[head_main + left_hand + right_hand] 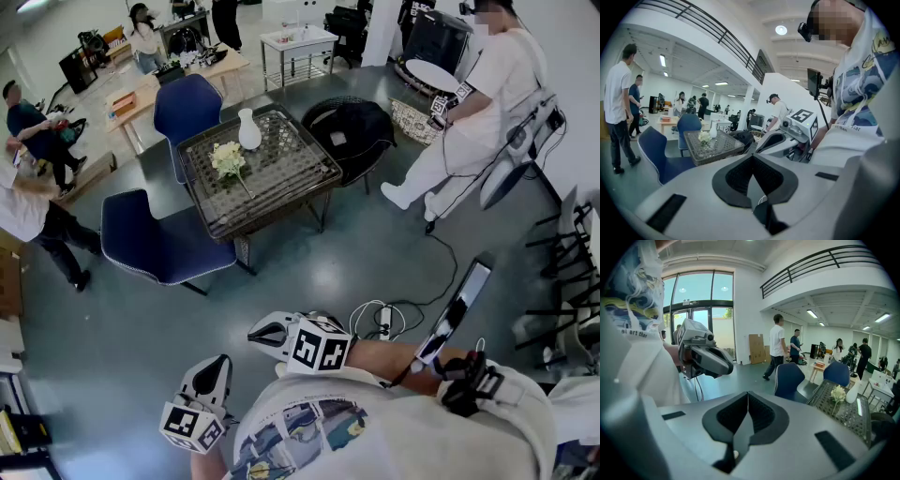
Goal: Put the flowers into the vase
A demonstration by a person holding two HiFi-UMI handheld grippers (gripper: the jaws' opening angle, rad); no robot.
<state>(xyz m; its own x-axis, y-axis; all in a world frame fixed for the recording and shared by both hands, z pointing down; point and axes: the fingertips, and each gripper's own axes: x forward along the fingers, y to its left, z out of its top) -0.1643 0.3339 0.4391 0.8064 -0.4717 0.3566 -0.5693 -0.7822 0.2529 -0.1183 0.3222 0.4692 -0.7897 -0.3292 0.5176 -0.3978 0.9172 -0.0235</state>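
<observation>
A small bunch of white flowers [228, 159] lies on the wicker-topped table [281, 192] several steps ahead of me, beside an upright white vase [248, 129]. Both grippers are held close to my body, far from the table. My left gripper [214, 367] is shut and holds nothing; my right gripper [259, 330] is likewise shut and holds nothing. The left gripper view shows its pads [740, 176] meeting, with the flowers [704, 137] and vase [713, 131] small in the distance. In the right gripper view the flowers [838, 392] and vase [852, 393] sit at the far right.
Two blue chairs [164, 239] [187, 105] stand at the table's left and back, a black chair [356, 131] at its right. A person in white [473, 112] stands at the right. A cable and power strip [384, 323] lie on the floor near me. Other people stand at the left.
</observation>
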